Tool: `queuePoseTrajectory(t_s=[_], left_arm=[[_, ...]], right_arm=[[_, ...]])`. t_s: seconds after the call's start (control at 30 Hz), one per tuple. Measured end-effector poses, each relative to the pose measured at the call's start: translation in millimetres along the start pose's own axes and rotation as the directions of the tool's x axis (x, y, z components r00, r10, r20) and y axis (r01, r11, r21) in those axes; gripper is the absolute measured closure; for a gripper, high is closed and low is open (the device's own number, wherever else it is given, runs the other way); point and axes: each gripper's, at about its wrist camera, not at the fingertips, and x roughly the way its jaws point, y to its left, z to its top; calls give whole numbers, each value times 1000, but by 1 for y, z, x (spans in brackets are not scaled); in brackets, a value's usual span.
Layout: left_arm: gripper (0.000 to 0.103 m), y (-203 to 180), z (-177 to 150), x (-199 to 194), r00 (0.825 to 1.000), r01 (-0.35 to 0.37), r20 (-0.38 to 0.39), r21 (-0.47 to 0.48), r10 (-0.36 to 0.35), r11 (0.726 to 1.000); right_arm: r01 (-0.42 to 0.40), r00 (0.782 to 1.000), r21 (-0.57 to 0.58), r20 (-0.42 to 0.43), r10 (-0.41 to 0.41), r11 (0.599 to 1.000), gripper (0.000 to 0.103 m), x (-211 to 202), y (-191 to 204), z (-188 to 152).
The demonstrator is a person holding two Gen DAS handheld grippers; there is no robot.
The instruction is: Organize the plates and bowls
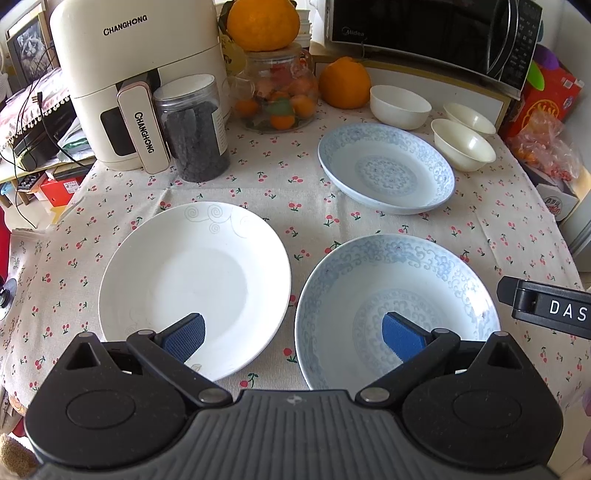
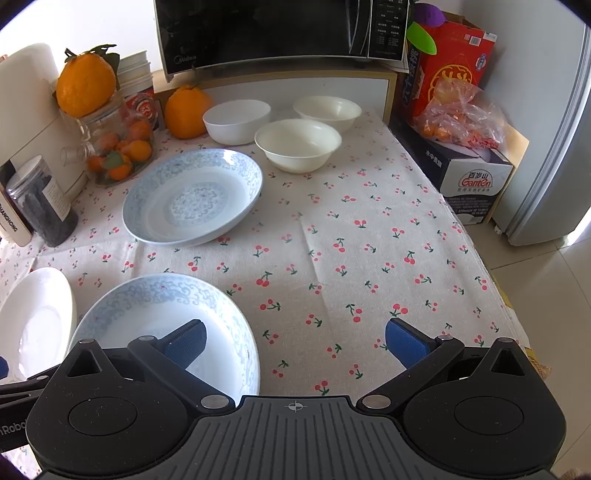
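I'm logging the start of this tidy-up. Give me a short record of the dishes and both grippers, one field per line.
plates: white plate, near blue plate, far blue plate; all lie apart on the tablecloth
bowls: three white bowls grouped at the back, none stacked
left gripper: open, empty, above the gap between the white plate and near blue plate
right gripper: open, empty, at the near blue plate's right

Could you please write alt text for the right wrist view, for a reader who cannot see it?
The open right gripper hovers over a cherry-print tablecloth, beside a blue plate. Farther back sit a second blue plate and three white bowls, below a microwave.
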Motion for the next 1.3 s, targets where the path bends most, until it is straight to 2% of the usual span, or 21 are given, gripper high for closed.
queuePoseTrajectory(t_s=[1.3], left_arm=[[1,-3,-6,2,1000,1,-9,3,-1,1000]], right_arm=[[-3,1000,3,1,3,1000,0,-2,0,0]])
